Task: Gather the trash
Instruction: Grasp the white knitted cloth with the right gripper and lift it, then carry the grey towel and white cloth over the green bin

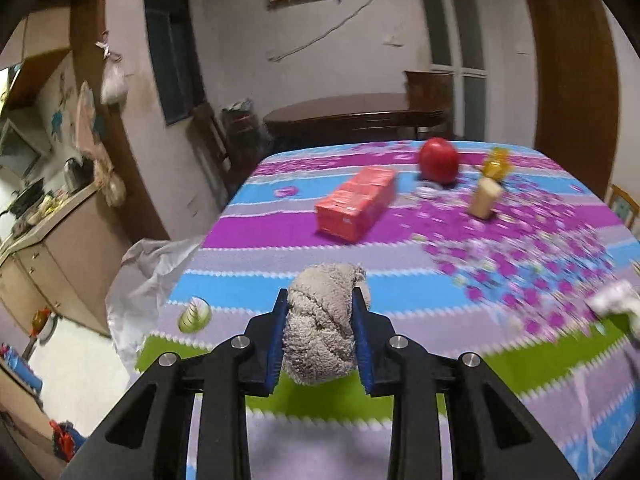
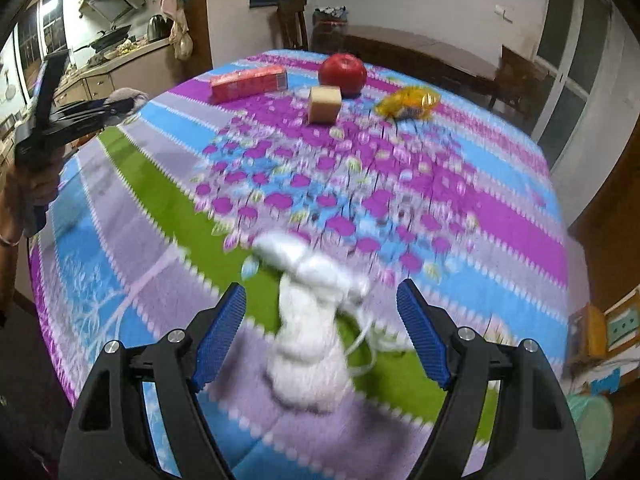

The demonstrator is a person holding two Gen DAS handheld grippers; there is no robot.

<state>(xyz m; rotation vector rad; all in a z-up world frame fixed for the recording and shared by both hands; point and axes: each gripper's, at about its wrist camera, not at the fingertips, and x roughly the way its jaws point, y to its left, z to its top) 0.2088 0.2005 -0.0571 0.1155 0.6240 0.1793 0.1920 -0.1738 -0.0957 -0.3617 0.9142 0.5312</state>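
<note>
The left gripper (image 1: 320,332) has its jaws clamped on a wadded grey cloth (image 1: 322,324), which bulges out beyond the pads and is lifted clear of the counter (image 1: 280,236). The right gripper (image 2: 322,336) has its jaws wide apart, and a crumpled white wad (image 2: 308,320) lies on the counter between them, touched by neither pad as far as the blur allows. So one piece looks picked up and a second is about to be gripped. Well beyond the jaws wait a red box (image 1: 356,202), a red apple (image 1: 439,160), a beige block (image 2: 325,104) and a yellow wrapper (image 2: 408,102); the wrapper probably counts as trash too. To the left of the left jaws, off the counter's edge, hangs a pale plastic bag (image 1: 144,280), likely the place for it all.
</note>
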